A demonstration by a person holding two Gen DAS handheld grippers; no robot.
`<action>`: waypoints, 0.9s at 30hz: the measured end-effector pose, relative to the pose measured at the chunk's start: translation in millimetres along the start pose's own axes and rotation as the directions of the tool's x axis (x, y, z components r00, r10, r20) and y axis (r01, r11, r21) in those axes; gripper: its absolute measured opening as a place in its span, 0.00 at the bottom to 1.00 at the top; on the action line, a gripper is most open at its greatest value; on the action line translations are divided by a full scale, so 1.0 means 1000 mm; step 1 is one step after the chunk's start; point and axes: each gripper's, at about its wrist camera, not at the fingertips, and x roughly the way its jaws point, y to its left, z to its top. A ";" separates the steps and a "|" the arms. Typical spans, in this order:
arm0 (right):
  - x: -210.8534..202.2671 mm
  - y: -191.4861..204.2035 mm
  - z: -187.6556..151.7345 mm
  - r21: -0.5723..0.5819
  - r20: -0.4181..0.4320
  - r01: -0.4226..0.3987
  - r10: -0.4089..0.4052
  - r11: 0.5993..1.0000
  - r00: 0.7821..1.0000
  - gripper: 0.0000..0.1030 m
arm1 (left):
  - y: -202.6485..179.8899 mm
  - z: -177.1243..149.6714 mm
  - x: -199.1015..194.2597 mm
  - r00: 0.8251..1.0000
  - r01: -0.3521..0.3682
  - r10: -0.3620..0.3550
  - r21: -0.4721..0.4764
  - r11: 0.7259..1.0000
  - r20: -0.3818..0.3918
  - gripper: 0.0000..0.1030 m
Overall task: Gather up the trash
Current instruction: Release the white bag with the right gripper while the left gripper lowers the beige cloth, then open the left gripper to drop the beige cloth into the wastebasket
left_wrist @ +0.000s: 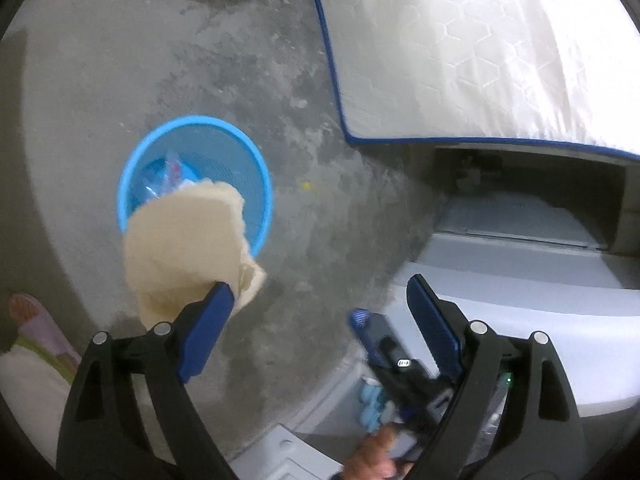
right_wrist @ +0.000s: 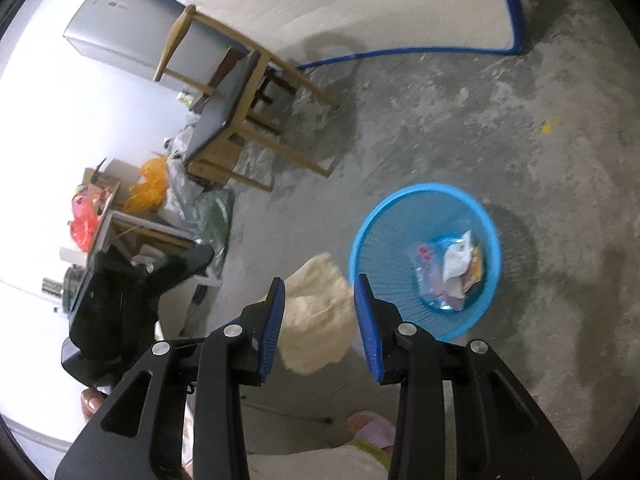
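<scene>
A round blue mesh basket (left_wrist: 192, 120) (right_wrist: 420, 188) stands on the concrete floor with wrappers and crumpled paper (right_wrist: 456, 268) in its bottom. A cream paper towel (left_wrist: 180, 248) (right_wrist: 316, 320) hangs above the basket's near rim. It lies against the tip of one left finger (left_wrist: 216, 312) and is not pinched. My left gripper (left_wrist: 322, 308) is open wide, with nothing between its jaws. My right gripper (right_wrist: 320, 312) is open and empty; the towel shows beyond the gap between its fingers. In the left wrist view the right gripper (left_wrist: 362, 318) sits low, off to the right of the towel.
A white mattress (left_wrist: 480, 60) with blue edging lies on the right above a grey frame (left_wrist: 520, 280). A wooden chair (right_wrist: 240, 112), a fridge (right_wrist: 120, 28) and piled bags (right_wrist: 148, 184) stand beyond. A yellow scrap (left_wrist: 307, 186) (right_wrist: 550, 126) lies on the floor. A slippered foot (left_wrist: 28, 316) is near.
</scene>
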 end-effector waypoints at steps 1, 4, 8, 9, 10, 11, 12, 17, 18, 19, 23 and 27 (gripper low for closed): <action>0.003 0.003 -0.001 -0.012 -0.010 -0.005 0.005 1.000 1.000 0.34 | -0.001 -0.001 0.001 1.000 0.014 -0.014 -0.001 1.000 -0.009 0.82; 0.015 0.014 -0.005 -0.055 -0.049 -0.013 0.010 0.998 0.999 0.34 | -0.004 -0.002 0.000 0.999 0.034 -0.034 0.000 0.999 -0.037 0.82; 0.032 0.025 -0.012 -0.107 -0.108 -0.019 0.008 0.994 0.994 0.34 | -0.006 -0.001 -0.001 0.996 0.068 -0.069 -0.017 0.998 -0.053 0.83; 0.036 0.027 -0.014 -0.122 -0.120 -0.017 0.002 0.992 0.993 0.34 | -0.006 -0.001 -0.003 0.996 0.072 -0.073 -0.019 0.997 -0.056 0.83; 0.041 0.029 -0.015 -0.139 -0.132 -0.008 -0.010 0.990 0.991 0.34 | -0.007 0.000 -0.002 0.995 0.078 -0.079 -0.023 0.997 -0.062 0.83; 0.045 0.031 -0.016 -0.149 -0.140 -0.004 -0.017 0.989 0.990 0.34 | -0.007 0.000 -0.003 0.994 0.082 -0.083 -0.025 0.996 -0.066 0.83; 0.048 0.032 -0.017 -0.158 -0.148 0.000 -0.024 0.988 0.989 0.34 | -0.006 -0.001 -0.004 0.994 0.083 -0.085 -0.026 0.996 -0.068 0.83; 0.064 0.034 -0.018 -0.185 -0.175 0.013 -0.046 0.983 0.983 0.15 | -0.009 0.001 -0.008 0.992 0.090 -0.092 -0.025 0.996 -0.080 0.83; 0.065 0.035 -0.018 -0.187 -0.179 0.015 -0.049 0.982 0.983 0.08 | -0.009 0.001 -0.009 0.992 0.092 -0.094 -0.025 0.995 -0.081 0.83; 0.067 0.035 -0.017 -0.192 -0.181 0.017 -0.053 0.981 0.982 0.05 | -0.009 0.002 -0.009 0.992 0.095 -0.097 -0.026 0.995 -0.081 0.83; 0.069 0.033 -0.012 -0.183 -0.154 0.039 -0.068 0.982 0.986 0.04 | -0.009 0.001 -0.012 0.990 0.102 -0.103 -0.019 0.995 -0.091 0.83; 0.075 0.024 0.002 -0.126 -0.123 0.063 -0.078 0.990 0.989 0.03 | -0.005 0.004 -0.015 0.992 0.076 -0.078 -0.023 0.997 -0.100 0.83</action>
